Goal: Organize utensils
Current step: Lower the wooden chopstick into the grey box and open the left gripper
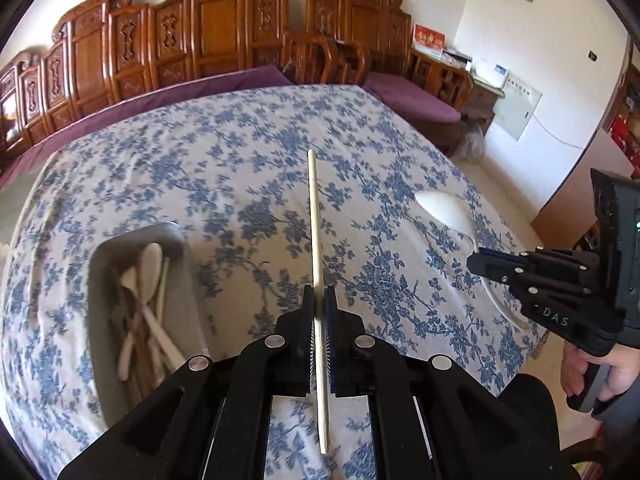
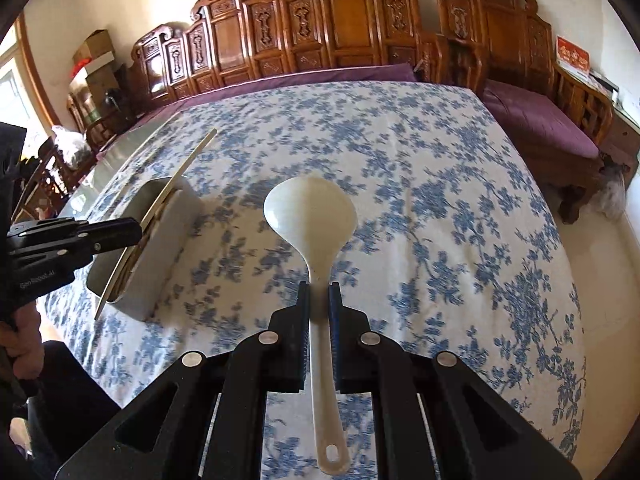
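Left tool (image 1: 319,300) grips chopstick (image 1: 316,216); right tool (image 2: 319,296) grips ladle (image 2: 310,212).

The utensils in the gray tray (image 1: 100,320) blur together (image 1: 144,320). The right hand-held gripper (image 1: 476,264) hides the ladle's handle (image 1: 444,206).

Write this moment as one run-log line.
left tool: shut on chopstick | right tool: shut on white ladle | grey tray: holds utensils
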Demonstrator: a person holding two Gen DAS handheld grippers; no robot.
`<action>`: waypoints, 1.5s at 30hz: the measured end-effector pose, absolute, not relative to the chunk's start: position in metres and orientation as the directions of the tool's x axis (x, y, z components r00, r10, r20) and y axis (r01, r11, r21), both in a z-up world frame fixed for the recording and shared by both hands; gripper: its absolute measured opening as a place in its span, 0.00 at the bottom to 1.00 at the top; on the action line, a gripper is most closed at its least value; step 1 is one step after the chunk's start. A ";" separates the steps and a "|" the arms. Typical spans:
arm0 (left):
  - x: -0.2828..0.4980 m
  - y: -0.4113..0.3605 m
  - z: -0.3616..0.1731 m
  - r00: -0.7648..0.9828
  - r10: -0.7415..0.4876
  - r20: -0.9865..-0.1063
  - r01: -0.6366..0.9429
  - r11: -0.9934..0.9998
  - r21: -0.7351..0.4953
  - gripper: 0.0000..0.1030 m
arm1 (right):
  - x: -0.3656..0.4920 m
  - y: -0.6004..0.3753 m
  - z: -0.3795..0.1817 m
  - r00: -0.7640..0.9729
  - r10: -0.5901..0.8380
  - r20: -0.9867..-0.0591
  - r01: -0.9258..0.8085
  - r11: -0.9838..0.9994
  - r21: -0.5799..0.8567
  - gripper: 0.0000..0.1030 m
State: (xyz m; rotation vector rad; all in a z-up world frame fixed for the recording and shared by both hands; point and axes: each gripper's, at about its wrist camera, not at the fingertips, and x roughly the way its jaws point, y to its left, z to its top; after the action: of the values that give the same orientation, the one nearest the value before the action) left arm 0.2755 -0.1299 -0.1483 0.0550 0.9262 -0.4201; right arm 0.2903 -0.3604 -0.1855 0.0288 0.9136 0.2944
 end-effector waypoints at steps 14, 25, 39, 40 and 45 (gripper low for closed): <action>0.279 -0.067 -0.141 0.569 -0.291 -0.769 0.307 0.943 -0.130 0.04 | 0.293 -0.316 -0.176 0.561 0.309 -0.768 -0.303 0.940 0.157 0.10; 0.301 -0.031 -0.158 0.556 -0.257 -0.791 0.250 0.959 -0.136 0.04 | 0.306 -0.303 -0.187 0.532 0.331 -0.779 -0.308 0.933 0.186 0.10; 0.321 -0.017 -0.223 0.453 -0.236 -0.860 0.212 0.965 -0.154 0.04 | 0.313 -0.292 -0.201 0.499 0.342 -0.796 -0.317 0.927 0.199 0.10; 0.322 -0.017 -0.224 0.450 -0.237 -0.861 0.210 0.965 -0.156 0.04 | 0.313 -0.291 -0.202 0.498 0.343 -0.797 -0.318 0.927 0.200 0.10; 0.326 -0.020 -0.232 0.433 -0.231 -0.871 0.210 0.966 -0.151 0.04 | 0.312 -0.286 -0.200 0.494 0.352 -0.795 -0.327 0.923 0.205 0.10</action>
State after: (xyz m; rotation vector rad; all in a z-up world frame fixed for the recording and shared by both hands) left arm 0.3261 -0.0200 -0.2323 -0.0214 1.0887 -0.2742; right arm 0.3125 -0.2856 -0.2002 0.0279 0.9702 0.4115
